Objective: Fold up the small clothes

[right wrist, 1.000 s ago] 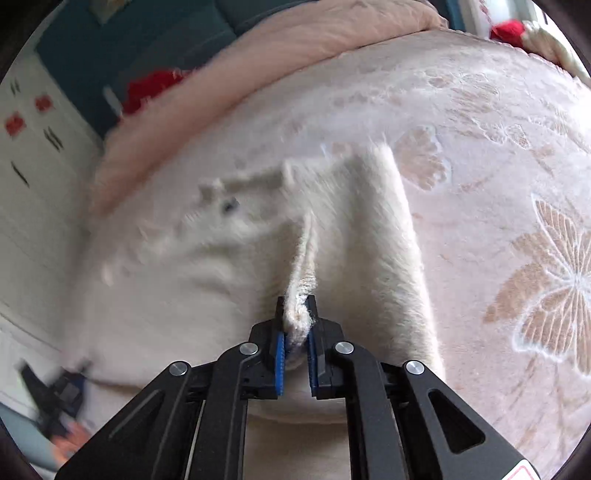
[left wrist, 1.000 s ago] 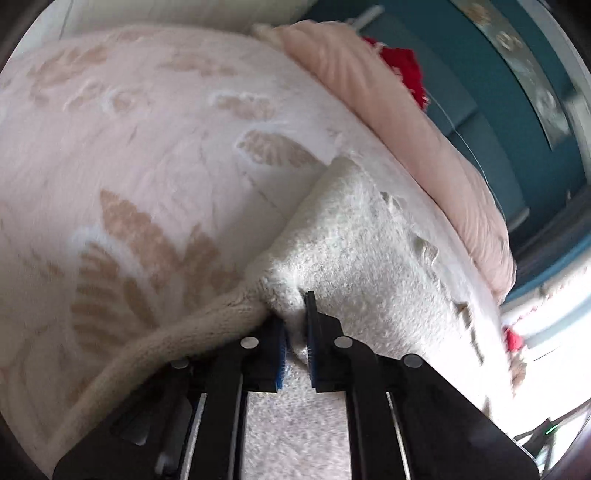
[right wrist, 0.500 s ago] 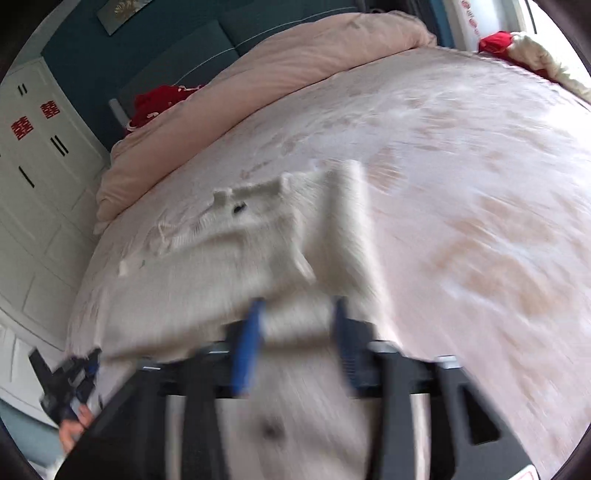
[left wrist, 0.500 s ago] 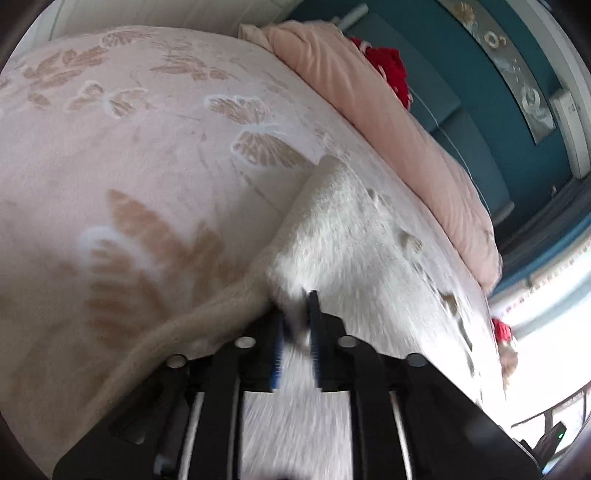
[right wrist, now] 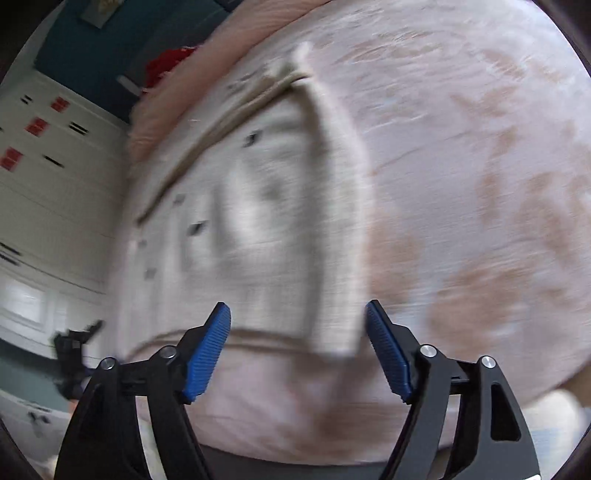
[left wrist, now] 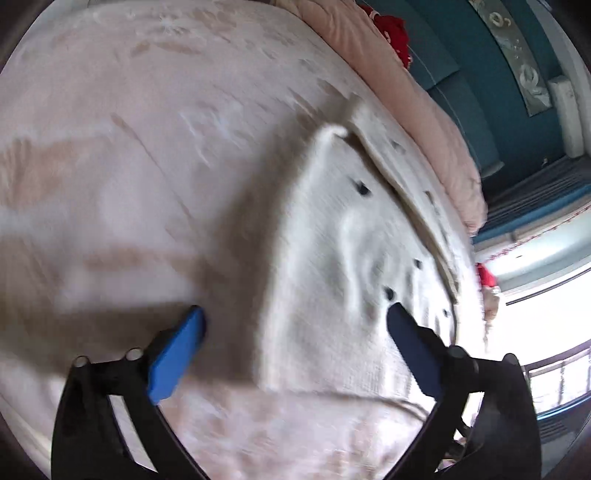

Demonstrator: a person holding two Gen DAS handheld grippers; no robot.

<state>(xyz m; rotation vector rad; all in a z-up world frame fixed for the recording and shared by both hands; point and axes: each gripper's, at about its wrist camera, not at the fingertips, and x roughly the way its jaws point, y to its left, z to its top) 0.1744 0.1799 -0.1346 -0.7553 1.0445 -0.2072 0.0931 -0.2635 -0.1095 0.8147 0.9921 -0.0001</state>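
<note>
A small cream knitted garment (left wrist: 354, 266) with dark buttons lies flat on the pink patterned bedspread (left wrist: 129, 166), with one side folded over. My left gripper (left wrist: 295, 347) is open above the garment's near edge and holds nothing. In the right wrist view the same garment (right wrist: 258, 221) lies ahead, blurred by motion. My right gripper (right wrist: 297, 339) is open just above its near edge and holds nothing.
A peach duvet (left wrist: 424, 110) and a red item (left wrist: 391, 33) lie at the head of the bed by a teal wall. White cupboards (right wrist: 55, 166) stand to the left in the right wrist view. The bed's near edge (right wrist: 295, 454) is close below my right gripper.
Both grippers were shut on the garment's edge a second ago. Both have opened, let the garment drop flat, and pulled back from it.
</note>
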